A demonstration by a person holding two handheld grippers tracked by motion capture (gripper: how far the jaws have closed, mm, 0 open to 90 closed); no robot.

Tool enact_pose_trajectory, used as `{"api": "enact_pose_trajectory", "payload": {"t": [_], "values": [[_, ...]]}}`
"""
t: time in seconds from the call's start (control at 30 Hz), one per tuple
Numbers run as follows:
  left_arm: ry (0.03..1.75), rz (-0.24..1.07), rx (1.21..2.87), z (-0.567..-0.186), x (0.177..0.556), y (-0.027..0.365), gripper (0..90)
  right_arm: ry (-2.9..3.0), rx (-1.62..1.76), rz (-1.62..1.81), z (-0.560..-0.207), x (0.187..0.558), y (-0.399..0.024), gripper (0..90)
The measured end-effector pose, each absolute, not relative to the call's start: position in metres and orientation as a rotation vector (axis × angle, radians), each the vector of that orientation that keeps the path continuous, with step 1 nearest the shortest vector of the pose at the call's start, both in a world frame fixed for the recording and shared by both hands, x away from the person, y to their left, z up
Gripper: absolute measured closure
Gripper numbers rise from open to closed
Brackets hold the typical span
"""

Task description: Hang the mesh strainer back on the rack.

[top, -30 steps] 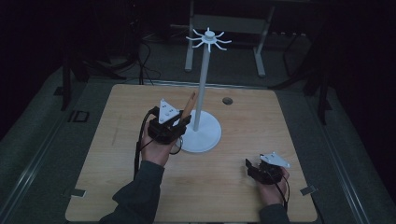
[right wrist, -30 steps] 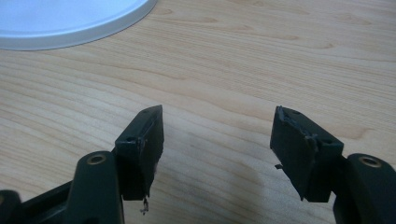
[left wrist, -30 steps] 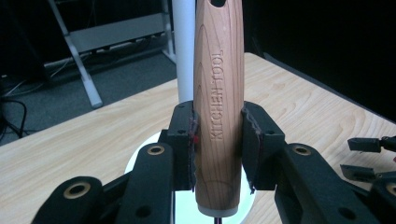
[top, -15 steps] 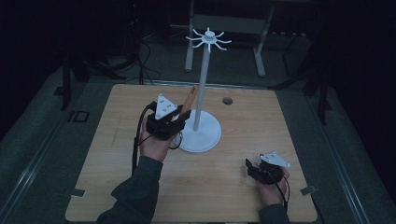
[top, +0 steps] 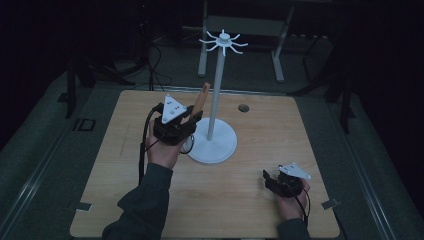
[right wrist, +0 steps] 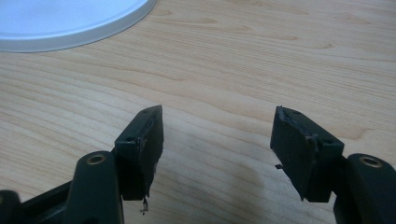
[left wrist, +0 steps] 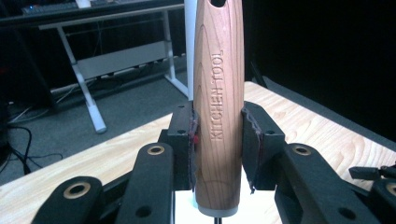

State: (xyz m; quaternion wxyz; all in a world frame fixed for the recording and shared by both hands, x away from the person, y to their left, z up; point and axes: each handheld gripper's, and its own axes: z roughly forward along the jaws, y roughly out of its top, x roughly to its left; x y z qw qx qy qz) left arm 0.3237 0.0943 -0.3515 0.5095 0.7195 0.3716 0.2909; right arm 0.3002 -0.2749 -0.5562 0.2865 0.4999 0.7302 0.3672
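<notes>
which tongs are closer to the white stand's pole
Left. The left tongs hold the wooden handle right beside the pole; the right tongs rest open near the table's front right corner.

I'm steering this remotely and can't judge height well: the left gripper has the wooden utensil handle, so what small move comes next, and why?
Probably raise the left gripper toward the hooks. It is shut on the wooden handle, whose hanging hole sits at the handle's top end. In the high view the handle tip is well below the white stand's hooks, so it needs height before hanging. The right gripper is open and low over the table.
</notes>
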Motion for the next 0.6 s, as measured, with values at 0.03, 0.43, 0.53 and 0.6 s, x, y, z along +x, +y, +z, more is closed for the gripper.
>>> {"api": "enact_pose_trajectory", "payload": {"t": [0.03, 0.43, 0.53, 0.6], "values": [[0.893, 0.702, 1.732, -0.35, 0.324, 0.094, 67.9, 1.95, 1.335, 0.982, -0.556, 0.3, -0.275, 34.3], [0.876, 0.723, 1.718, -0.334, 0.327, 0.092, 67.8, 1.951, 1.334, 0.979, -0.556, 0.3, -0.275, 33.9], [0.872, 0.727, 1.714, -0.331, 0.328, 0.092, 67.8, 1.95, 1.333, 0.979, -0.556, 0.3, -0.275, 33.8], [0.871, 0.735, 1.702, -0.326, 0.329, 0.091, 67.8, 1.949, 1.334, 0.98, -0.556, 0.3, -0.275, 33.8]]}}
